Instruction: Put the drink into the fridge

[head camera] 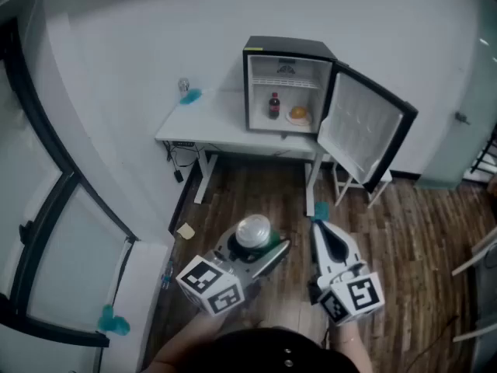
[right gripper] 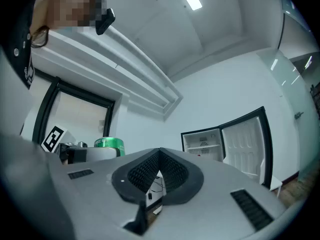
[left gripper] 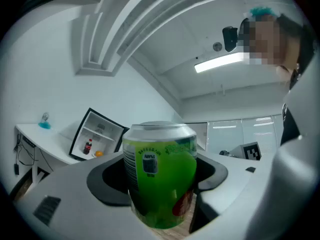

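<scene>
Head view puts the open fridge point(head camera: 289, 49) on the far surface point(head camera: 203, 127), dead ahead of your left gripper point(head camera: 260, 249), which clamps the upright can point(left gripper: 160, 179); your right gripper point(head camera: 318, 228) is closed and empty.

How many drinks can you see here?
2. A green can is held in the left gripper; a dark cola bottle stands inside the open fridge. A small can-like thing on the table is too small to tell.

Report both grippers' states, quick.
Left gripper: closed on the green drink can.
Right gripper: closed, holding nothing.
</scene>
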### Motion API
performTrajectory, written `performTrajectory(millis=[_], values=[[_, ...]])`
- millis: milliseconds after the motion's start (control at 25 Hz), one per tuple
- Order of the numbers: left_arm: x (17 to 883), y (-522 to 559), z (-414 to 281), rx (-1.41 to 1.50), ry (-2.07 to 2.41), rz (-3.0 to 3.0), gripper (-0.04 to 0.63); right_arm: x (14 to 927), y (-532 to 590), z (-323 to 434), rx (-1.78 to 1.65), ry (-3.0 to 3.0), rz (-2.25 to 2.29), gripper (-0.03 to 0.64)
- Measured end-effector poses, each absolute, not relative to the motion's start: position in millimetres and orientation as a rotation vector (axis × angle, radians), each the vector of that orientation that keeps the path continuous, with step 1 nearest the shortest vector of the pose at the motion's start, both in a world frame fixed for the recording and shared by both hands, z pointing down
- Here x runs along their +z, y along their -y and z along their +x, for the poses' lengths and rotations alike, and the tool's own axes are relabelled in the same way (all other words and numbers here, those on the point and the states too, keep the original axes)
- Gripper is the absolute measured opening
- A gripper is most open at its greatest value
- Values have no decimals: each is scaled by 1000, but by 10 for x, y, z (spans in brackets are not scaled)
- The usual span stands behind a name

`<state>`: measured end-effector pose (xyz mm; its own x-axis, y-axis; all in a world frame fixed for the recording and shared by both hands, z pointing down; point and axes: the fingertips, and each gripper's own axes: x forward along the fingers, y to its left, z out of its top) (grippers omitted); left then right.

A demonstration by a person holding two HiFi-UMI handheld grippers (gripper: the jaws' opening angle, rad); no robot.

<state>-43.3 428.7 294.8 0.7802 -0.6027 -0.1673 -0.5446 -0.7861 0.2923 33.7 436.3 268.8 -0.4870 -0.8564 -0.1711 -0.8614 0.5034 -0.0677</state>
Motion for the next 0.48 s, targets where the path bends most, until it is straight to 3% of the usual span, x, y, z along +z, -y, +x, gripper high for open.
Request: performTrajectory(millis=[480], values=[[2931, -4167, -462, -392, 864, 2736, 346, 2854, -4215, 272, -33, -2578, -1489, 8]])
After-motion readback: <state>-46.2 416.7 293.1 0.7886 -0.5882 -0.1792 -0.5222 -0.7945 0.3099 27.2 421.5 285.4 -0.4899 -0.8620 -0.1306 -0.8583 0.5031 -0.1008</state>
